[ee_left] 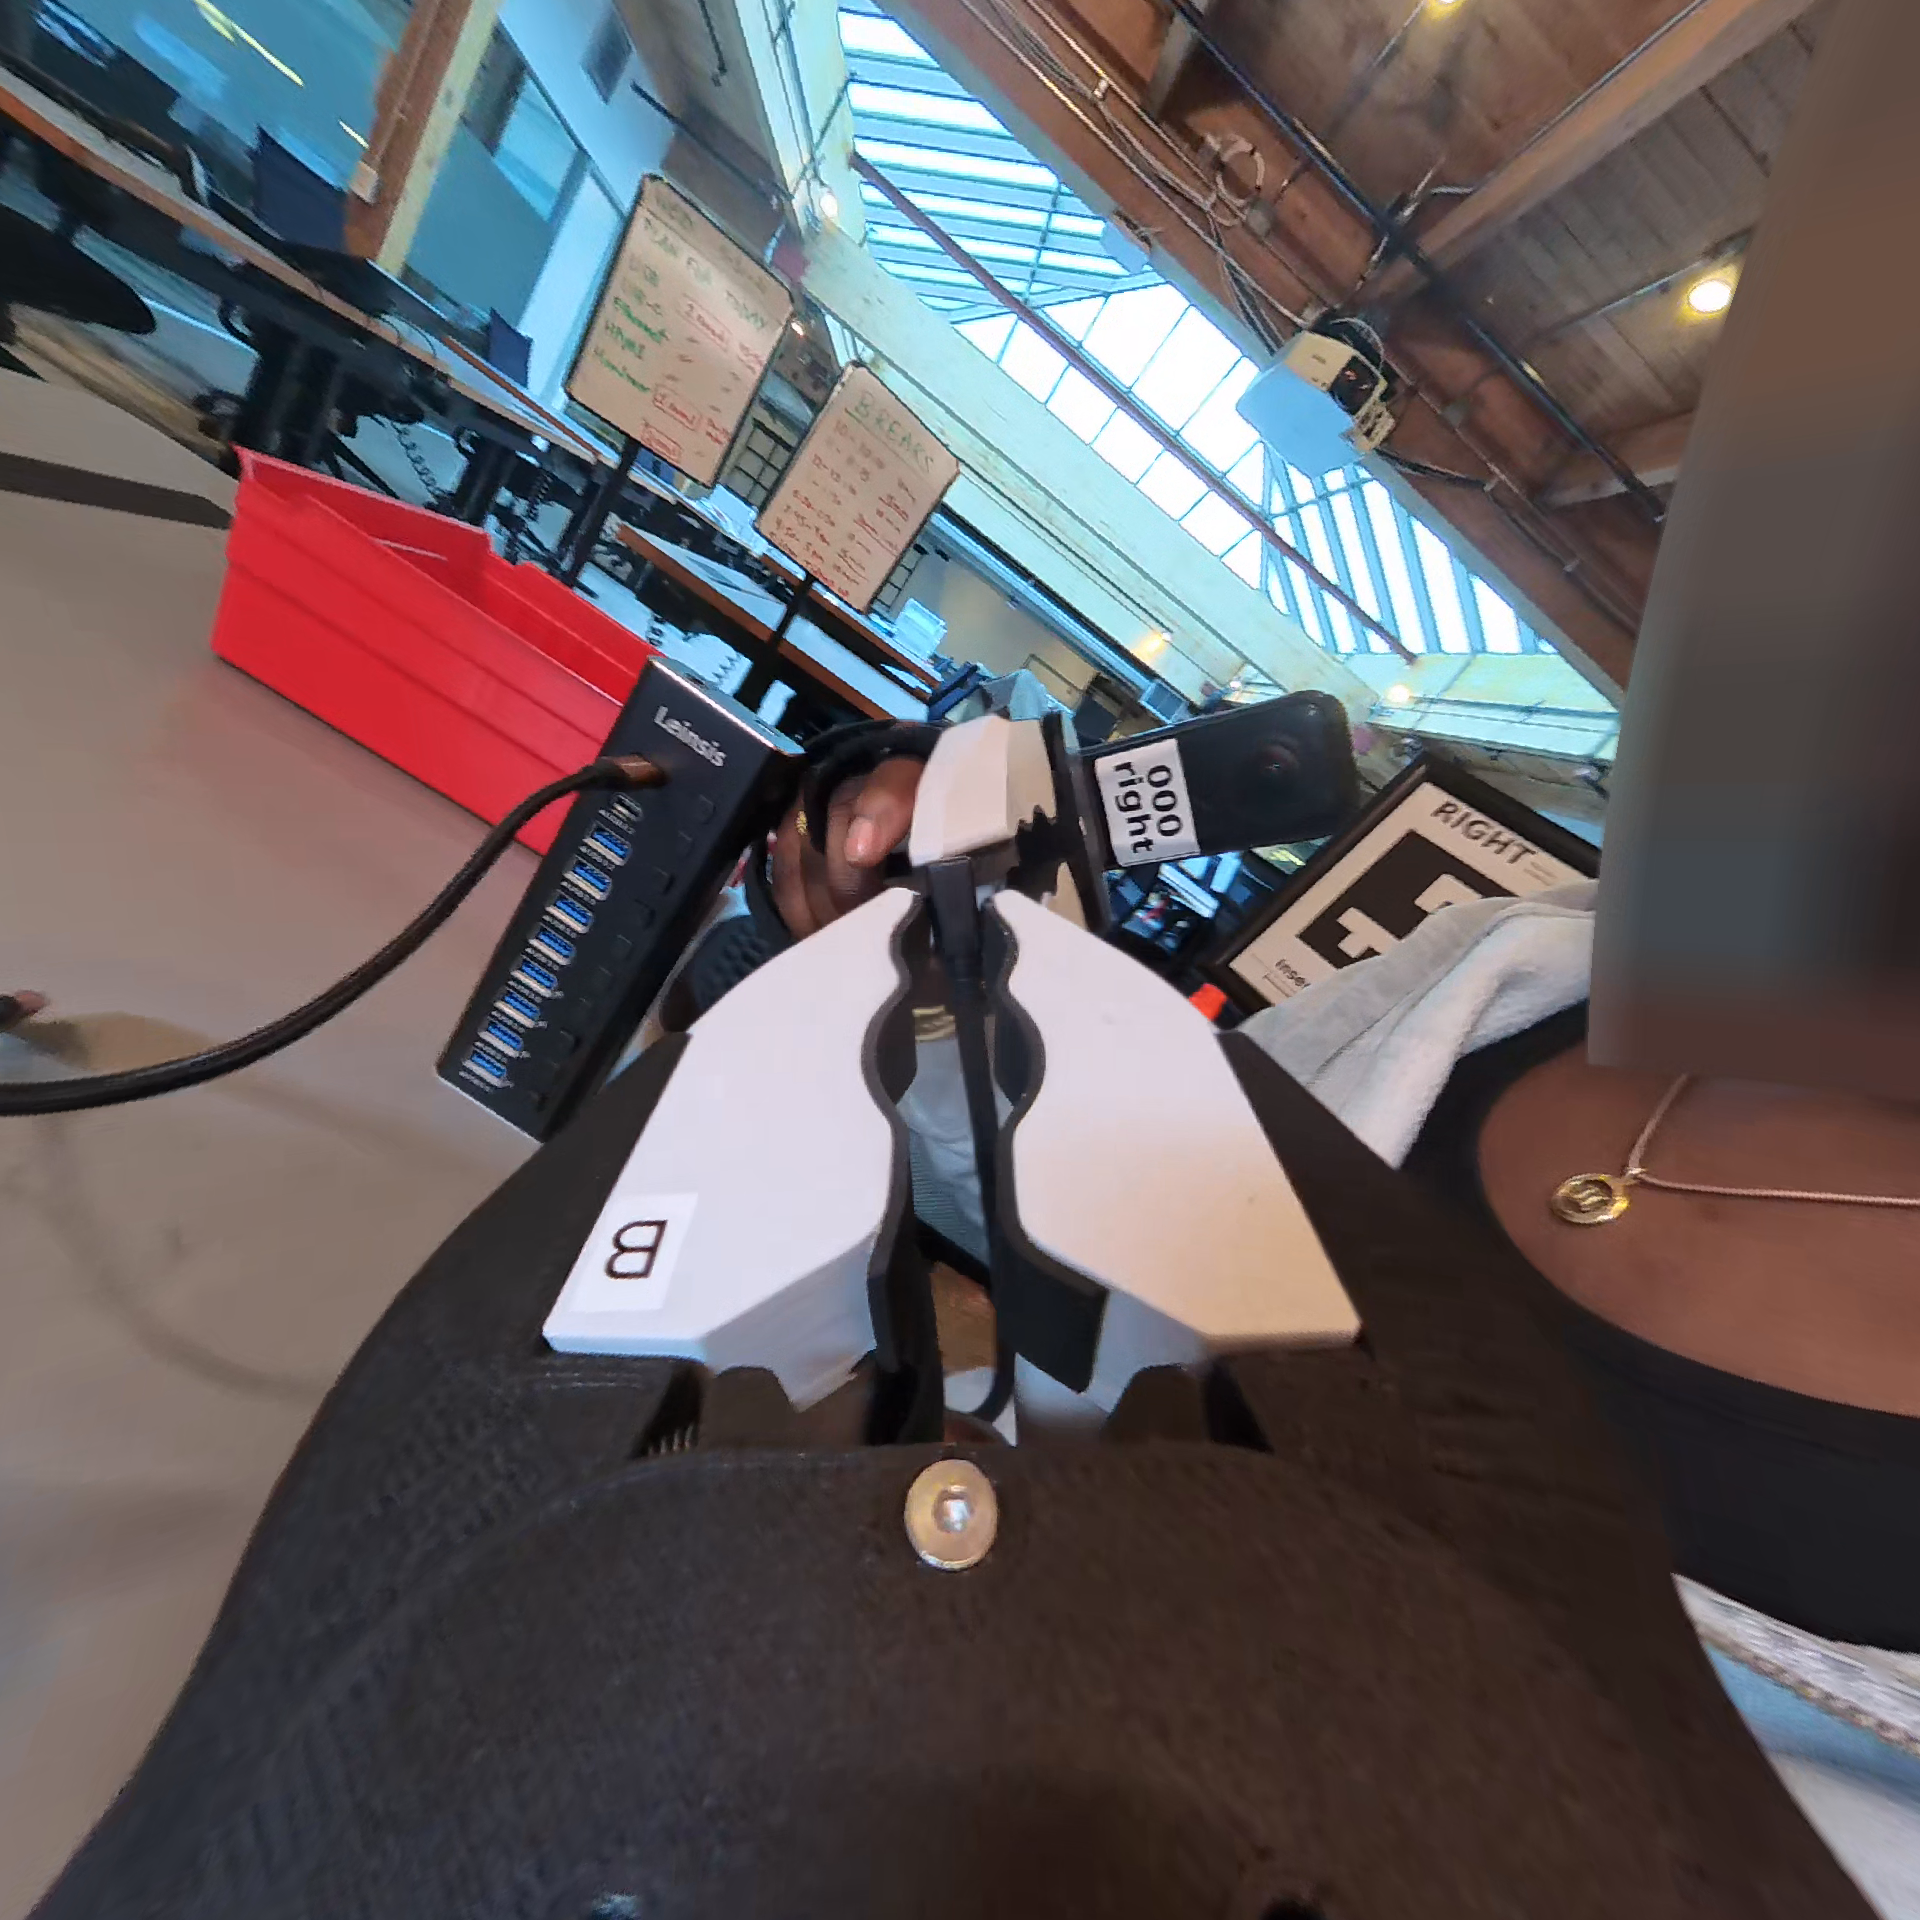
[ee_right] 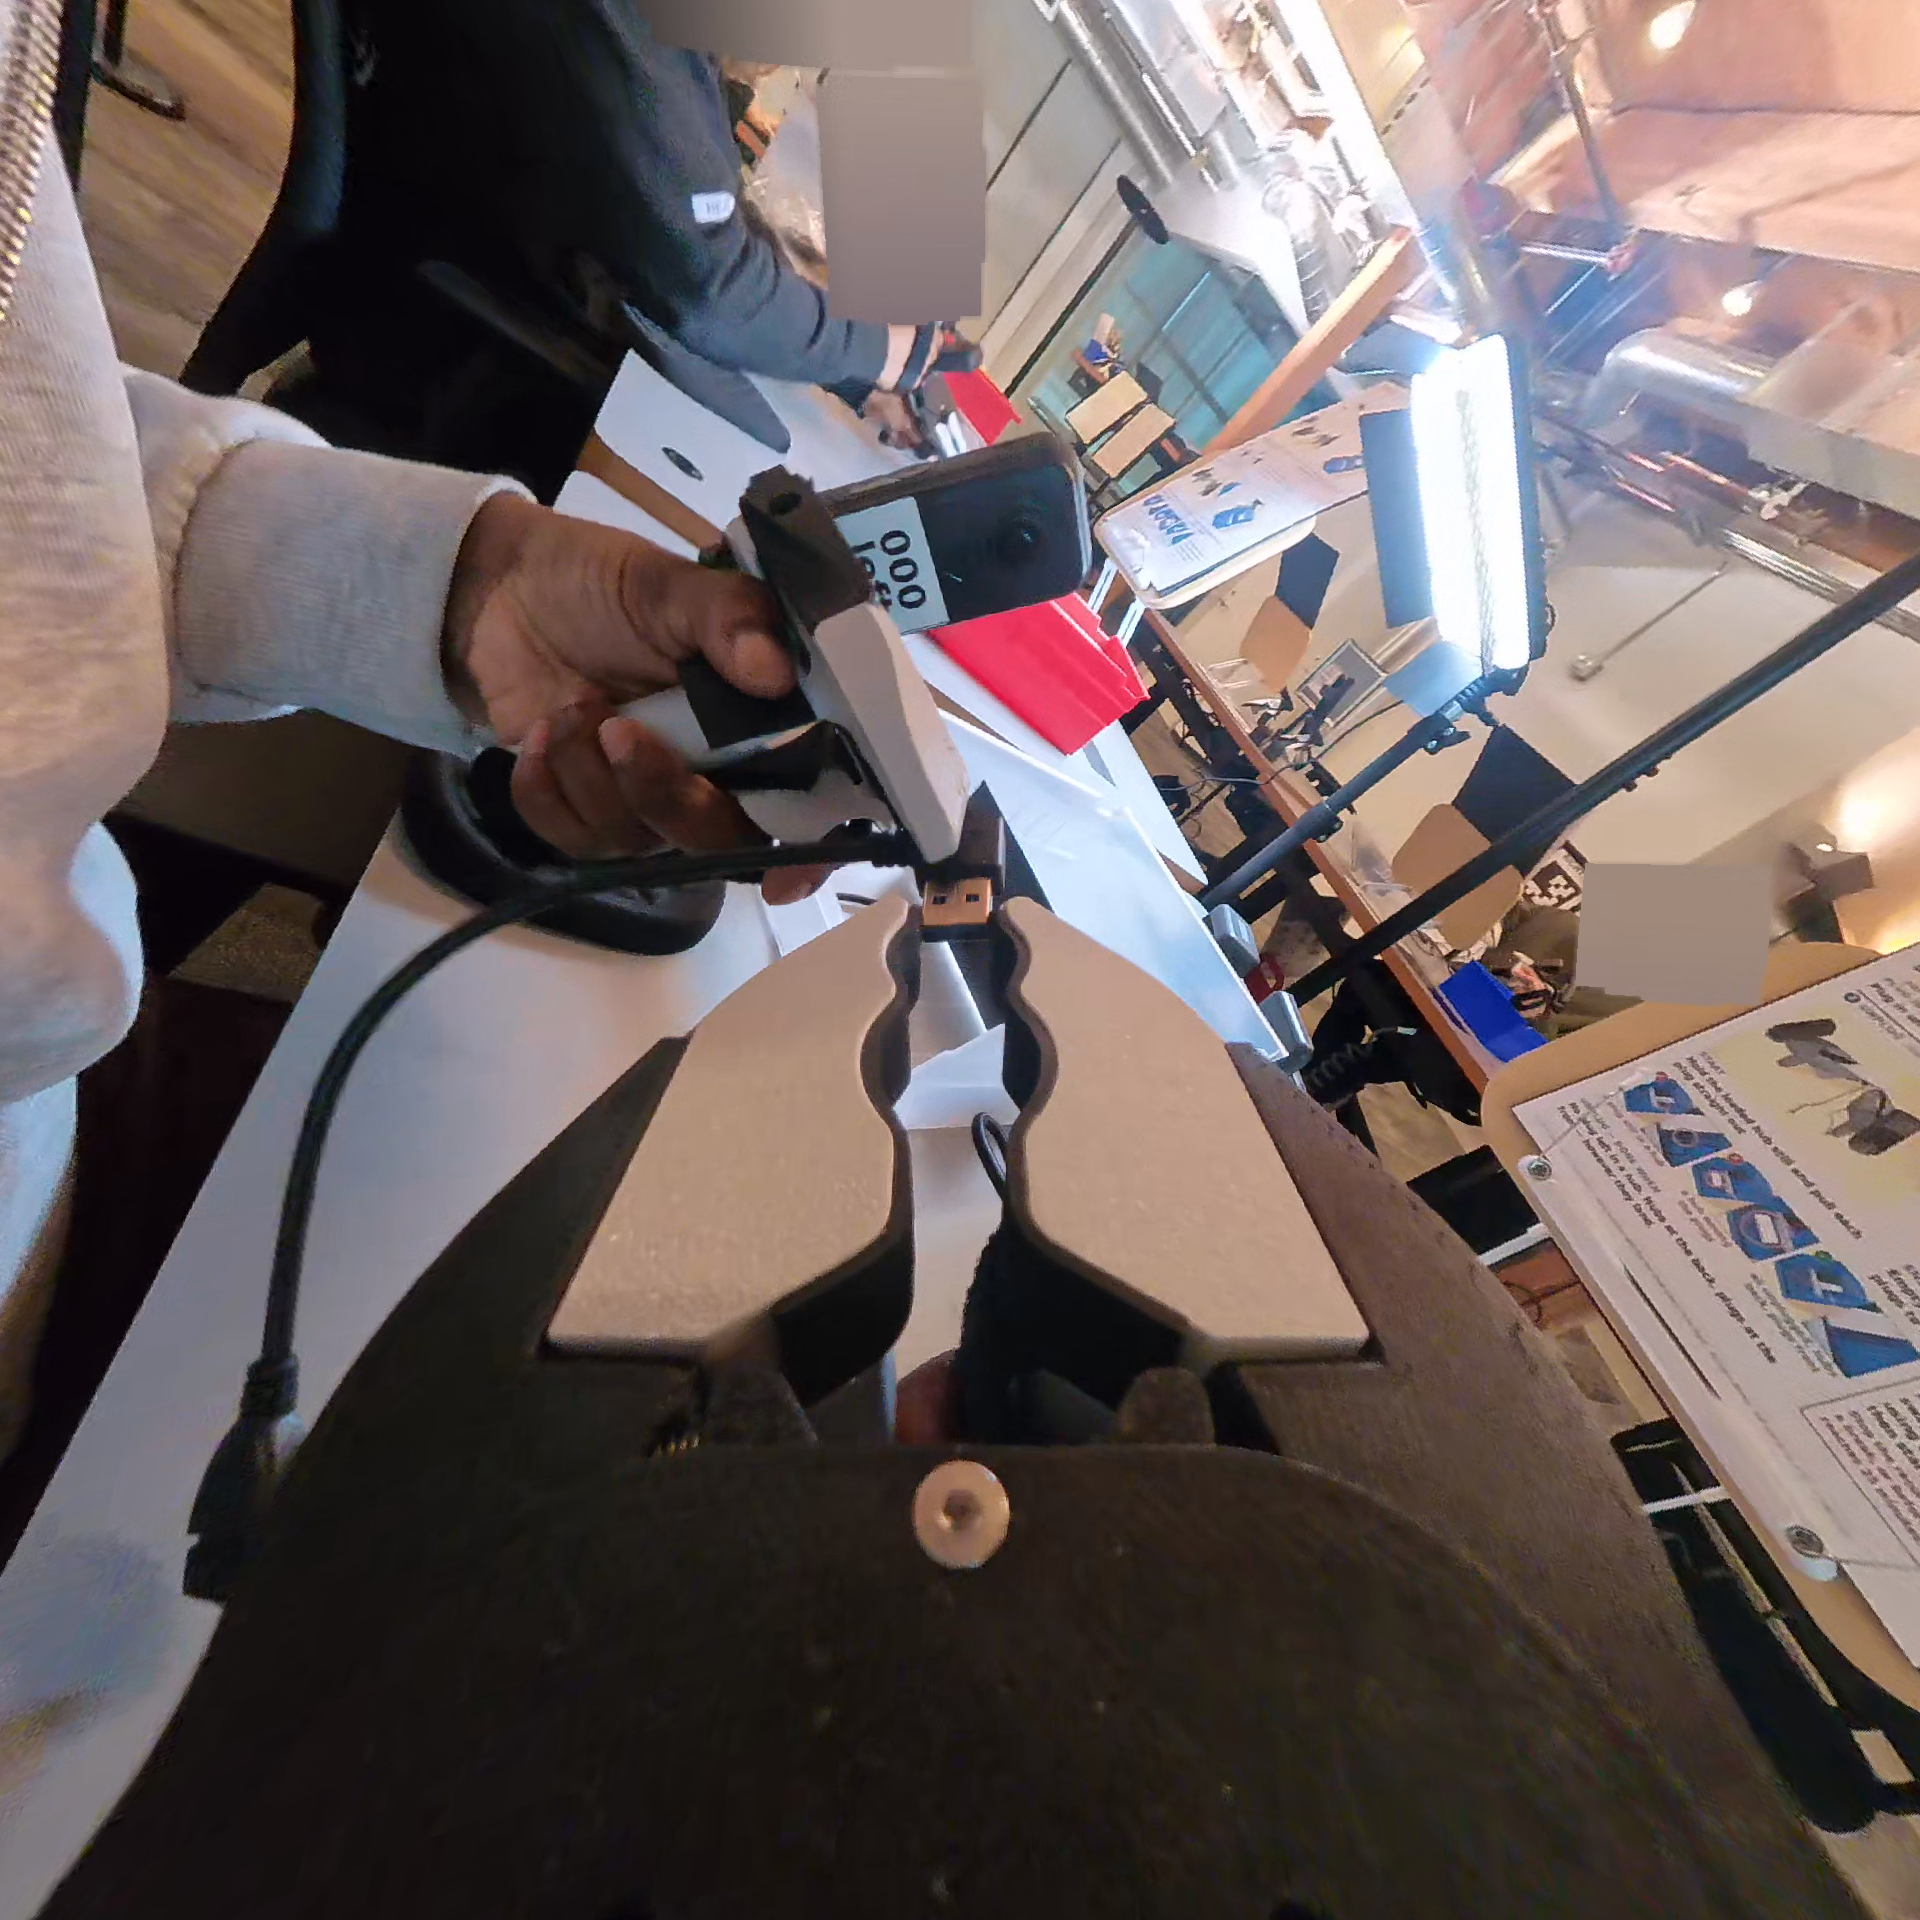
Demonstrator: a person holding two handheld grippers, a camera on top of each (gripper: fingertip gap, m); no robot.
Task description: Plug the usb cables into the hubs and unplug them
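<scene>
Left claw (ee_left: 951,914) first: it is closed down tight on the usb cable (ee_left: 977,1091), the black cord running back between its fingers and the tips pinching the moulded collar just behind the plug. The plug (ee_right: 958,902) pokes out metal end first, straight into the mouth of the right claw (ee_right: 961,920). That claw is narrowed to about the plug's width, tips on either side of the shell. Whether it is actually pinching or only framing it, I cannot tell.

This is a light thing. The metal shell is stiff and probably slick, the cord behind it floppy, so it will likely swing and tug. The best hold is the rigid black collar, flat faces against the pads, not the cord or the bare metal.

Further out, the hub (ee_left: 623,883) stands well apart on the tabletop (ee_left: 187,810), with a row of blue ports free, another cable (ee_left: 416,935) in its top socket and a red tray (ee_left: 416,634) behind it.
</scene>
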